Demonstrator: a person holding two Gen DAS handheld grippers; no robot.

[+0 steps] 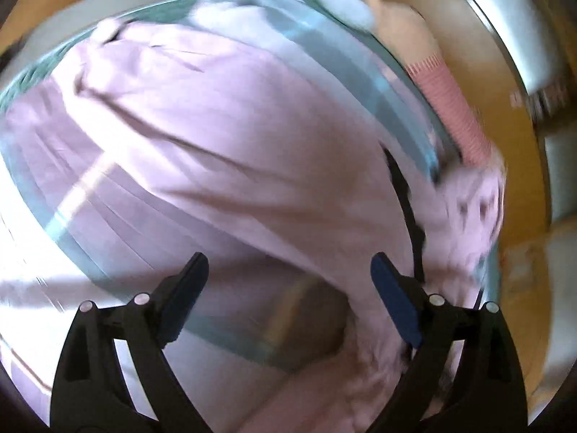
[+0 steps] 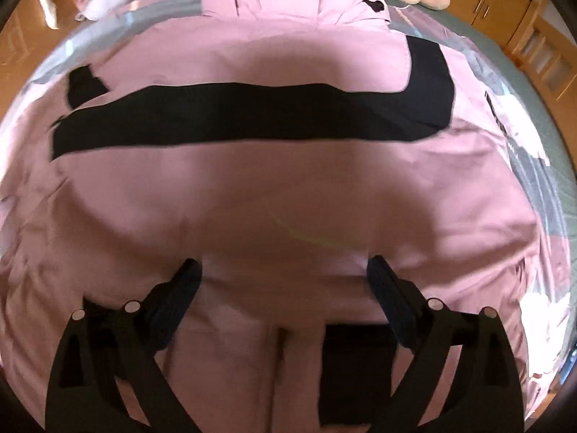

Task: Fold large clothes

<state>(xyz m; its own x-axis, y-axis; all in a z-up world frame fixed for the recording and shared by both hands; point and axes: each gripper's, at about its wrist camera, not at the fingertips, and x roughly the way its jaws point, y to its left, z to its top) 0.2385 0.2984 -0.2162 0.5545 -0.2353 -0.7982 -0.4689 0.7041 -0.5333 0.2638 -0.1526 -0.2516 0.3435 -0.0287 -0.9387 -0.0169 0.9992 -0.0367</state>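
Between folds, both tools empty
Pink fabric garment with black band (image 2: 252,195) lies spread across the glass-topped desk (image 1: 364,68); left tool (image 1: 288,281) and right tool (image 2: 283,285) gape wide above it, likely needing a fresh edge grip next

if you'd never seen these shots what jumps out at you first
A big pink garment fills nearly the whole right wrist view, spread over a table, with a broad black band running across its upper half. In the foreground both the left gripper and the right gripper stand open and empty above it. A person's arm in a striped pink sleeve reaches in at the upper right of the left wrist view.
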